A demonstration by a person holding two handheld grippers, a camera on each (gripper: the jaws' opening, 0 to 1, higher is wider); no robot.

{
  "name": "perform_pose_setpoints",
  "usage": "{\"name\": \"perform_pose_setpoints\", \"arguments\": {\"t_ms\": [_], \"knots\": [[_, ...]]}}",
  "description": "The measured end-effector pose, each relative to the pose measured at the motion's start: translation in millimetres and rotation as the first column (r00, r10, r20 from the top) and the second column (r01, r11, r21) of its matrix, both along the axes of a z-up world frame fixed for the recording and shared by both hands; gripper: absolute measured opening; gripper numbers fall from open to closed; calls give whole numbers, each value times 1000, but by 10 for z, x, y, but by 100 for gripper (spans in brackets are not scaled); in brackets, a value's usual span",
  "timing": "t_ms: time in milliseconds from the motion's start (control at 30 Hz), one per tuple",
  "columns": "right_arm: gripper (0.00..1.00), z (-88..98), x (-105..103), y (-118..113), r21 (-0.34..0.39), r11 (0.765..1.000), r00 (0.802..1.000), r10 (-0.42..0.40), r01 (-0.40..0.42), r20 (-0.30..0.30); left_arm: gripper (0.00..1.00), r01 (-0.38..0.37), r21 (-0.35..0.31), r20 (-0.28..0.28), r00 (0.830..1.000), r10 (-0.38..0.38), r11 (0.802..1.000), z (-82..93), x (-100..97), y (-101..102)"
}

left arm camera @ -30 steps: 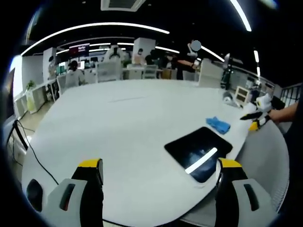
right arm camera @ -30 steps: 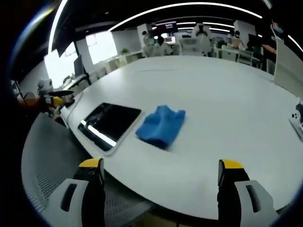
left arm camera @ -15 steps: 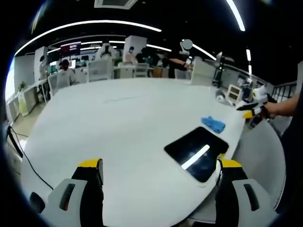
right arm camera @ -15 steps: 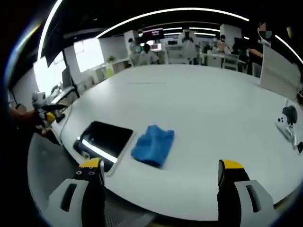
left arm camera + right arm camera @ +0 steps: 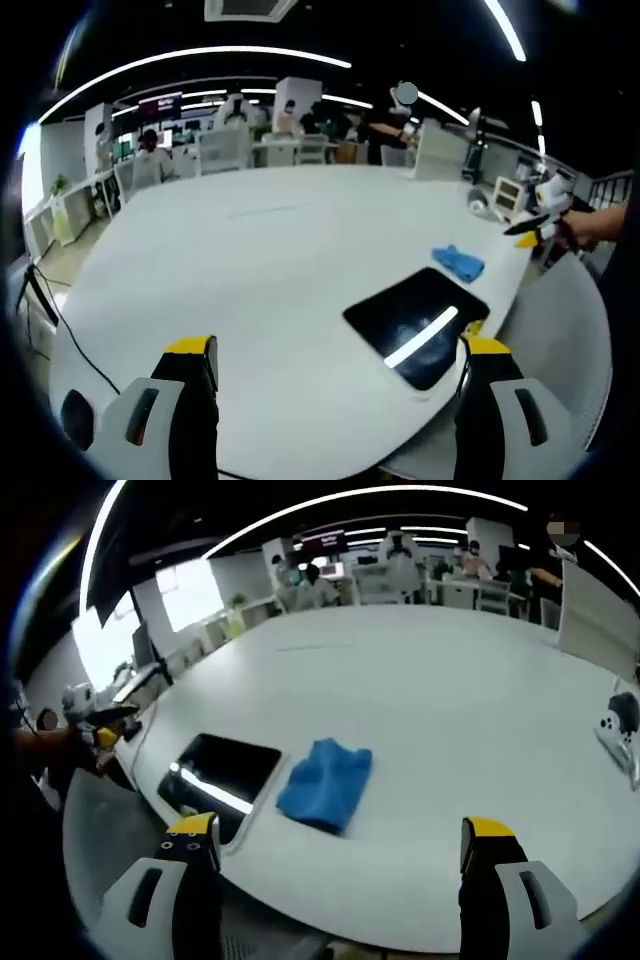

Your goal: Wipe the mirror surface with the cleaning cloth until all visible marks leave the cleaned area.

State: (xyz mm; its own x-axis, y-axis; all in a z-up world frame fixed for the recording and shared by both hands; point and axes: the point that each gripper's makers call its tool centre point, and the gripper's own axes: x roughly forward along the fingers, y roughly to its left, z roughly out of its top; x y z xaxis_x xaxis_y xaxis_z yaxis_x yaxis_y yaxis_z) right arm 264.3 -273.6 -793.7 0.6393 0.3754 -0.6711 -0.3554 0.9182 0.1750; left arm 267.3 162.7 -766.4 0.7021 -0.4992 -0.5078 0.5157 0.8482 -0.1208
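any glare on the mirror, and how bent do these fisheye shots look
Left gripper view: a bright ceiling-light streak glares across the dark mirror; the white table bulges round. Right gripper view: the same streak runs along the mirror's near edge beside the blue cloth; ceiling lights bow into arcs.

Opposite table ends — both views share mirror (image 5: 415,322) (image 5: 222,773).

Open-plan office interior. A large white rounded surface (image 5: 260,270) occupies the foreground; a black cable (image 5: 60,325) trails over its left edge in the left gripper view. Long ceiling light strips (image 5: 200,55) arc overhead against a dark ceiling. Rows of desks with white chairs (image 5: 225,150) and seated people (image 5: 150,150) line the far side. A bright window (image 5: 205,580) appears in the right gripper view. A grey mesh chair (image 5: 95,830) stands beside the surface.
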Motion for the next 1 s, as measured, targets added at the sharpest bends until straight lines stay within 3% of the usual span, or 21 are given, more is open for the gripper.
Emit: {"name": "perform_pose_setpoints", "arguments": {"t_ms": [233,267,367,433,533,733,1000], "knots": [[100,332,217,-121,-9,997,996,-82,82,-22,100,-24,-20,-2,1000,24,1000,-8,72,-70],[100,413,225,-121,-9,994,993,-106,106,-53,100,-18,-25,-12,1000,18,1000,16,91,-94],[100,581,333,-38,-8,994,992,-106,105,-66,100,39,-26,31,999,-39,999,130,127,-215],[100,533,340,-11,-84,995,991,-55,45,-123,100,65,-7,23,998,-65,998,87,118,-238],[100,556,463,76,-69,996,991,-58,50,-120,100,77,4,21,997,-77,997,50,120,-229],[97,413,572,193,-104,994,978,-39,18,-206,100,68,16,32,997,-68,998,66,117,-150],[97,360,756,441,-120,993,977,-12,-14,-212,100,92,22,16,996,-92,996,12,43,-168]]}}
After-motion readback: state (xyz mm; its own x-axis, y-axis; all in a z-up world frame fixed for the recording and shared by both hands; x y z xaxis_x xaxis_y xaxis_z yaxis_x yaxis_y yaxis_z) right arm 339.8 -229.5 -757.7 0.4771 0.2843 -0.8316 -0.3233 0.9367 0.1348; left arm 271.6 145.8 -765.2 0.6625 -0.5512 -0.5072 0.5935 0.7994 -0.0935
